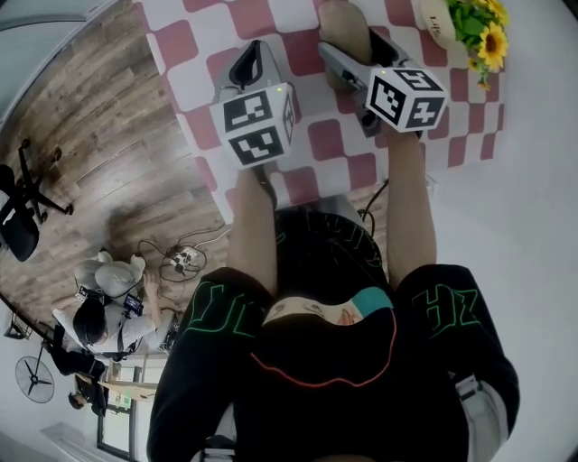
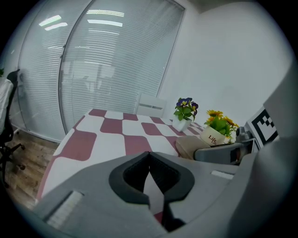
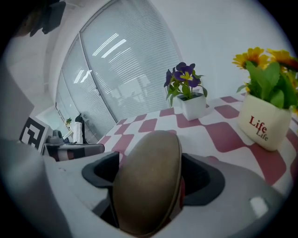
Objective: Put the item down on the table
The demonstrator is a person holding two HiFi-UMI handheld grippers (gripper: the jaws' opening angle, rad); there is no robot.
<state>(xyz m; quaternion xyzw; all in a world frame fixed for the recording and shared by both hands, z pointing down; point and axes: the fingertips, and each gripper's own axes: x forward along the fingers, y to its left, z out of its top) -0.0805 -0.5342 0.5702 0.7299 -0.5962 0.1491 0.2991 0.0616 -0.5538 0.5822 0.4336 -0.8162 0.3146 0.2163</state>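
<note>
My right gripper [image 3: 148, 179] is shut on a tan, oval, cushion-like item [image 3: 146, 186] with a red edge, held upright between the dark pads. In the head view the item [image 1: 343, 25] hangs above the red-and-white checked table [image 1: 312, 135], near its right half. The left gripper view shows that item [image 2: 192, 146] off to the right, above the cloth. My left gripper [image 2: 149, 160] is shut with nothing in it; in the head view the left gripper [image 1: 248, 61] hovers over the table's left half.
A white pot of sunflowers [image 3: 265, 123] marked "Life" stands close to the right of the item, and a small white pot of purple flowers [image 3: 191, 100] sits farther back. Wooden floor, an office chair [image 1: 20, 207] and a seated person [image 1: 99, 316] lie left of the table.
</note>
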